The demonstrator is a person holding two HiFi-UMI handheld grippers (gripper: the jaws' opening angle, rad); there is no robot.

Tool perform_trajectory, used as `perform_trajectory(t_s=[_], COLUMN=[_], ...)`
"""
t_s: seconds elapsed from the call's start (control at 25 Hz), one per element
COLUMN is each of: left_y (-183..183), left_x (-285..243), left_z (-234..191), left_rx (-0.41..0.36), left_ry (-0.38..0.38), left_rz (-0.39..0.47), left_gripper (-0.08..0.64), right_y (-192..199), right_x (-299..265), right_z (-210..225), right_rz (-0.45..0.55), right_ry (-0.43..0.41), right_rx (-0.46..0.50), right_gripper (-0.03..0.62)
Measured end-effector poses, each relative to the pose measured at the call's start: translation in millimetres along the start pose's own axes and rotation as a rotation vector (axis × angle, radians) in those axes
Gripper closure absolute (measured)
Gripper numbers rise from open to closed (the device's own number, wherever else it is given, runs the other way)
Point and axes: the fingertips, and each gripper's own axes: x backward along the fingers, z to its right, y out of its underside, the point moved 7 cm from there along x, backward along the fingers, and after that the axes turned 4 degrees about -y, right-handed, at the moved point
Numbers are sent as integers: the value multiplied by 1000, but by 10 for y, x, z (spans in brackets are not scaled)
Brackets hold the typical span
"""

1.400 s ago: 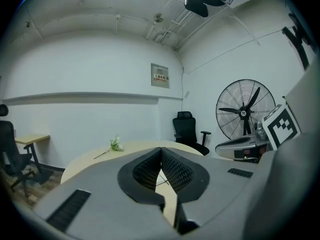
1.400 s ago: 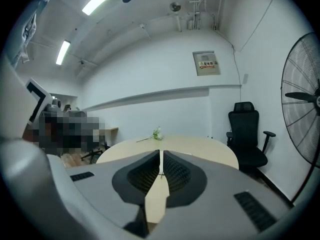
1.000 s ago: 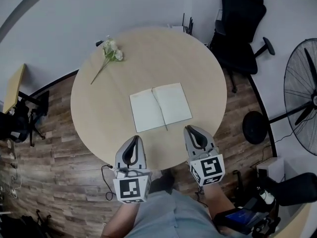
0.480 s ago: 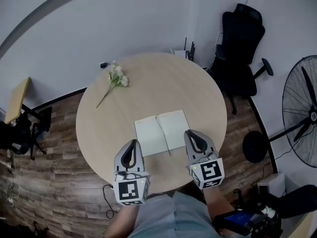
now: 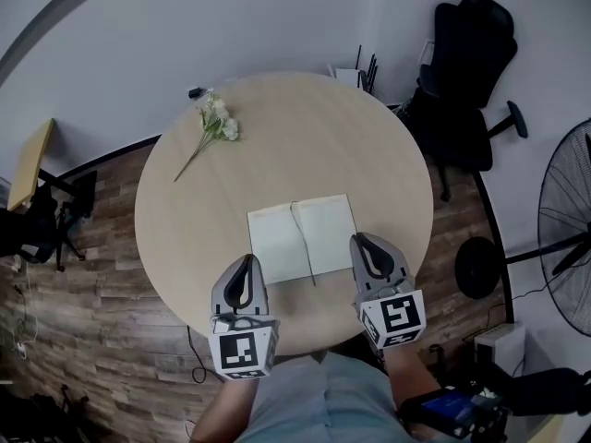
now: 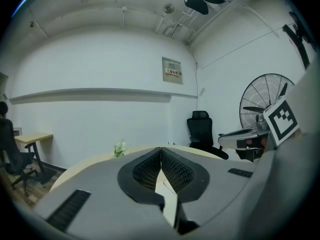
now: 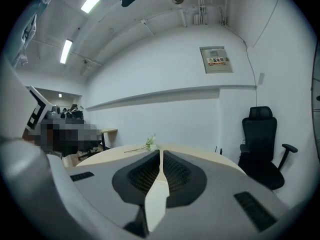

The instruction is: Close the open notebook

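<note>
blocking the notebook in their own views, left gripper and right gripper both have jaws together, empty.

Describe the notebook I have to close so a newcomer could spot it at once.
Find the round wooden table in the room's middle. On its near half lies the notebook, open flat, two pale pages split by a centre crease. Unlike the white flower sprig at the far left, it is flat and rectangular.

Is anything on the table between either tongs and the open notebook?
Nothing visible: left tongs and right tongs are beside the notebook's near corners; the flower lies well beyond it.
</note>
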Motion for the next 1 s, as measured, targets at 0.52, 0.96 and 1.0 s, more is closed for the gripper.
perform_trajectory(t_s=[0.52,0.96,1.0], left_y=[1003,1918,1978], left_x=[-498,-553,-556], left_z=[-50,-114,-128], left_rx=[62,128,128], left_ry=[-125,-201,-206], left_rz=[-249,-452,-465], left_gripper=[538,404,400], right_y=[492,1081,1115], right_x=[-687,-1018,-1038], right_z=[279,319,315], right_rz=[-121,-239,-243], right_ry=[-170,-256,-261], right_rx=[-17,-61,-63], right_gripper=[541,541,541])
